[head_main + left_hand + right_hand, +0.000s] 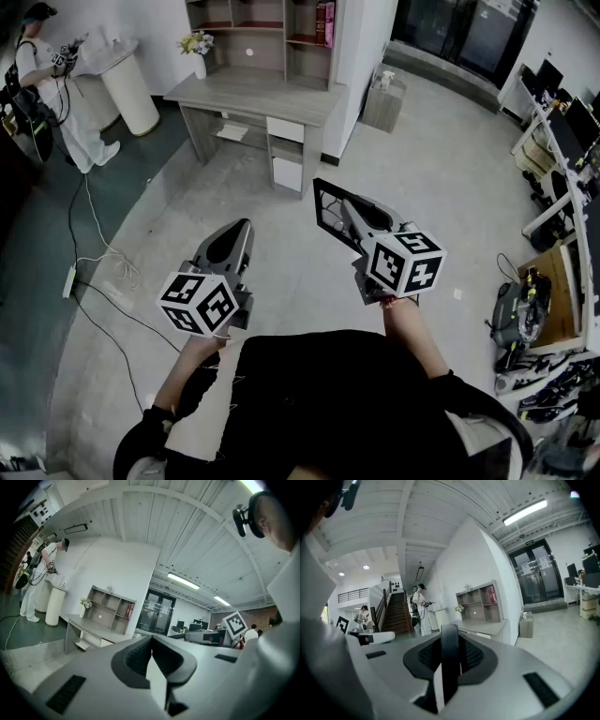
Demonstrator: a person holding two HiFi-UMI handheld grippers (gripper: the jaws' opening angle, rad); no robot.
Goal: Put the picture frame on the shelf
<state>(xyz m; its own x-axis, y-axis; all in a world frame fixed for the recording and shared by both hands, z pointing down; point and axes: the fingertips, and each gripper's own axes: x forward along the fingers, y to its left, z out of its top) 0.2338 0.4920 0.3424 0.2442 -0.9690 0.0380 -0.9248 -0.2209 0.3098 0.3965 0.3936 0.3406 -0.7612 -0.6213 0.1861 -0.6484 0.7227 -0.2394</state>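
Note:
A black picture frame (328, 208) is held above the floor, with my right gripper (349, 214) shut on it. In the right gripper view the frame's dark edge (449, 654) stands upright between the closed jaws of the right gripper (450, 637). My left gripper (244, 231) hangs to the left with its jaws together and nothing in them; the left gripper (151, 640) looks the same in its own view. The wooden shelf (262, 36) stands on a grey desk (253, 97) far ahead, well apart from both grippers. The shelf (480, 603) shows in both gripper views (110, 613).
A vase of flowers (199, 49) stands on the desk's left end. A person (42, 80) stands at the far left by a white round stand (131, 84). A cable and power strip (70, 279) lie on the floor. A box (382, 101) sits by the pillar; cluttered benches (553, 309) line the right.

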